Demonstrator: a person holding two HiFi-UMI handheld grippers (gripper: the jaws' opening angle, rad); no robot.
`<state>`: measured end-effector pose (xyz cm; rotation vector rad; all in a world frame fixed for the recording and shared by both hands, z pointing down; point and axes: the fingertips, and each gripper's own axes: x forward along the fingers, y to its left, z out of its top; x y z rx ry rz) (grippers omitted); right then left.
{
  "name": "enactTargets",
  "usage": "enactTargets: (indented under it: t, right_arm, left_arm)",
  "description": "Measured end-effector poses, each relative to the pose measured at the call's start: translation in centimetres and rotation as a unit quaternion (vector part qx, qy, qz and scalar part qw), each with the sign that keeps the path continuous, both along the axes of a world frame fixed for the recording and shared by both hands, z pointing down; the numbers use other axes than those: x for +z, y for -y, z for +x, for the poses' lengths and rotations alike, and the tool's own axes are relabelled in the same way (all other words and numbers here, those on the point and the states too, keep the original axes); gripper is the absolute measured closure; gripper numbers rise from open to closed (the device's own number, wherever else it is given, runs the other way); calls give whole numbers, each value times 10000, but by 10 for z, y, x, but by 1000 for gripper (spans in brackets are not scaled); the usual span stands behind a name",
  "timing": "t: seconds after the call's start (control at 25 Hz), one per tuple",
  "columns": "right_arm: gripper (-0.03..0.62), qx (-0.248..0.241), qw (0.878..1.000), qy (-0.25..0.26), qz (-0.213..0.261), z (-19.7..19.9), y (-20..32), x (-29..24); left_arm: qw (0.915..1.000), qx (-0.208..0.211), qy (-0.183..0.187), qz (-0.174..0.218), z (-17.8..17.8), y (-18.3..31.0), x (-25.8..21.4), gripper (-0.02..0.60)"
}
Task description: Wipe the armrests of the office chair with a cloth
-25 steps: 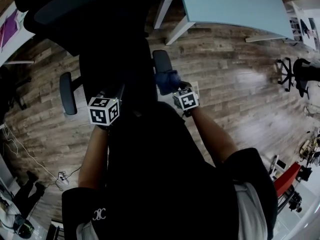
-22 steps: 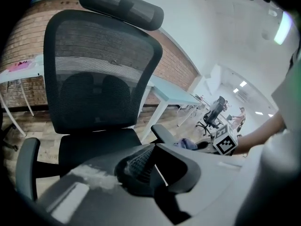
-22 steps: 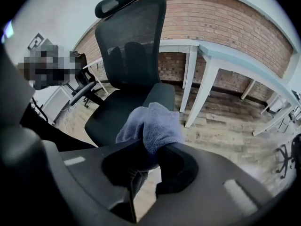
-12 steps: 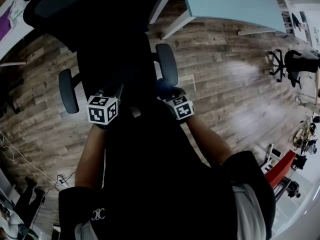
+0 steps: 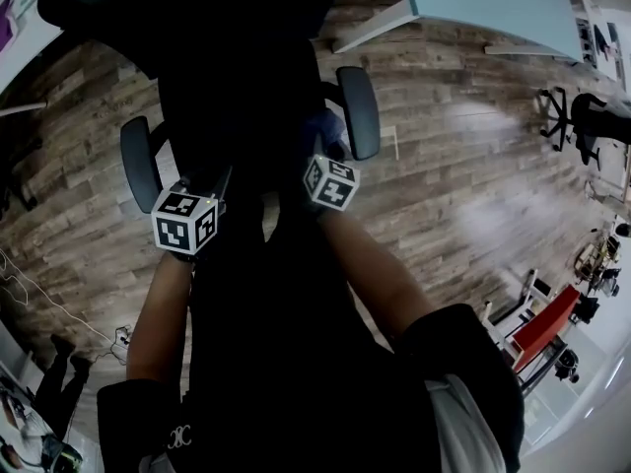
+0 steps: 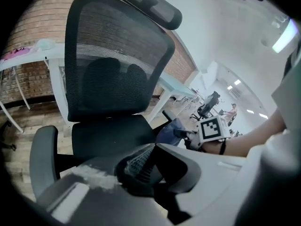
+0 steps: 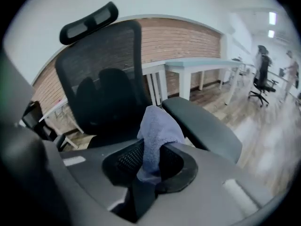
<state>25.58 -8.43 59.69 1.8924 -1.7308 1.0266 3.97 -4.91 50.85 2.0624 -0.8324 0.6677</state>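
The black office chair (image 5: 232, 77) stands in front of me, and its mesh back (image 6: 117, 65) fills the left gripper view. Its right armrest (image 5: 358, 111) (image 7: 202, 126) and left armrest (image 5: 138, 164) (image 6: 42, 149) both show. My right gripper (image 5: 328, 166) (image 7: 150, 159) is shut on a blue cloth (image 5: 323, 131) (image 7: 157, 133). The cloth sits just beside the right armrest's inner edge, over the seat side. My left gripper (image 5: 197, 203) (image 6: 148, 157) hovers near the seat's front left, shut with nothing in it.
A light-blue desk (image 5: 483, 3) with white legs stands behind the chair on the wooden floor (image 5: 463, 195). Another office chair (image 5: 584, 131) is far right. Cables (image 5: 39, 299) lie on the floor at left, and a red object (image 5: 547, 328) at lower right.
The right gripper carried the cloth off the near end of the right armrest, leftward to its inner side. The left gripper stayed by the seat front.
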Motion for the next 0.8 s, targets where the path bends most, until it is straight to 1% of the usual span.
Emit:
enactTargets:
  t: [0.08, 0.16, 0.28, 0.4, 0.48, 0.6, 0.68, 0.8]
  right_arm:
    - [517, 690, 9975, -1, 143, -2, 7, 12]
    - [516, 1195, 9922, -152, 314, 0, 16, 22]
    - [517, 1750, 9824, -416, 499, 15, 30, 38]
    - [516, 2194, 9714, -663, 628, 35, 39, 47]
    - [516, 2333, 9666, -783, 712, 44, 46, 51]
    - [516, 2397, 9634, -885, 805, 54, 57, 57]
    - [514, 2410, 9634, -887, 770, 61, 63, 63]
    - [514, 2293, 9666, -929, 671, 66, 71, 75]
  left_arm:
    - [9999, 109, -4, -23, -9, -4, -2, 575]
    - [9996, 274, 44, -36, -18, -8, -3, 575]
    - [9987, 485, 100, -113, -24, -19, 2, 575]
    - [9981, 554, 106, -236, -30, -27, 10, 575]
    - [9981, 525, 125, -299, -33, -27, 15, 575]
    - [9983, 431, 235, -309, -38, -21, 21, 575]
    - [9986, 350, 286, -272, -40, -16, 20, 575]
    - [9989, 254, 328, -205, -41, -10, 17, 575]
